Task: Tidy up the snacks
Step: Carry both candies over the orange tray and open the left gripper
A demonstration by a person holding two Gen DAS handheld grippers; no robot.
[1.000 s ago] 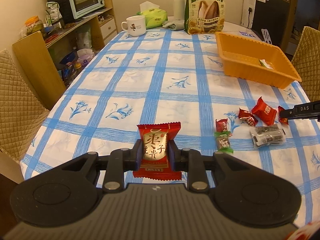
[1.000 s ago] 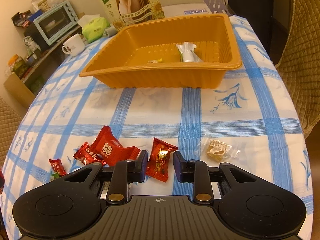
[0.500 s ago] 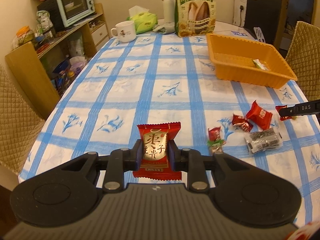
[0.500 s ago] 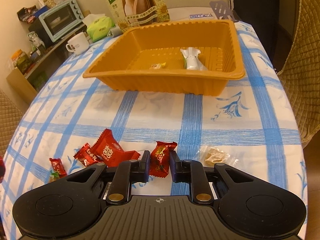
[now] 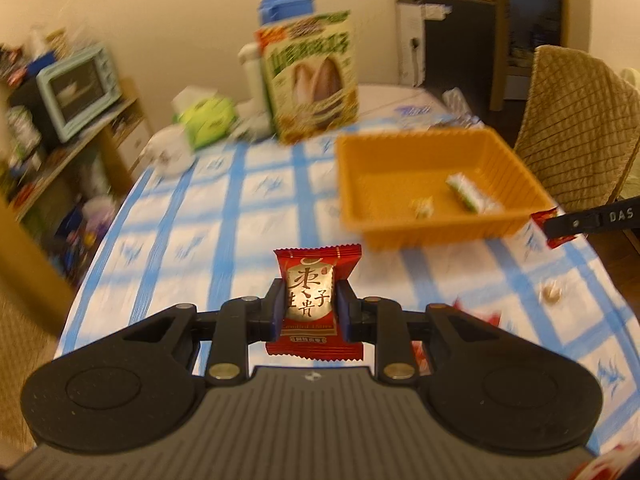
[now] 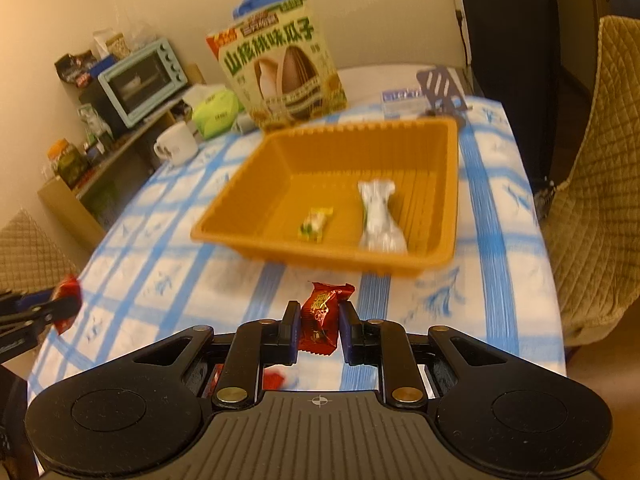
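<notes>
My left gripper [image 5: 311, 305] is shut on a red snack packet with a silver label [image 5: 311, 280], held upright above the table. My right gripper [image 6: 319, 322] is shut on a small dark red candy [image 6: 321, 314], lifted off the cloth. The orange tray [image 6: 448, 200] lies ahead of both, with a silver-white wrapped snack [image 6: 378, 218] and a small yellow-green candy [image 6: 314, 226] inside. In the left wrist view the orange tray [image 5: 360, 216] sits ahead to the right, and the right gripper's fingertips [image 5: 560, 226] show at the right edge, past the tray's near right corner, with red candy between them.
A blue-checked cloth [image 5: 256, 216] covers the table. A tall sunflower-seed box [image 6: 282, 74], a white mug [image 6: 176, 146] and a green tissue pack [image 6: 216, 114] stand behind the tray. Padded chairs [image 6: 600, 200] flank the right side; shelves with a toaster oven [image 5: 78, 90] stand left. A loose beige snack [image 5: 552, 294] lies on the cloth.
My right gripper closed on the small red candy and lifted it off the cloth toward the tray. My left gripper carried its red packet rightward, so the tray now lies nearer ahead.
</notes>
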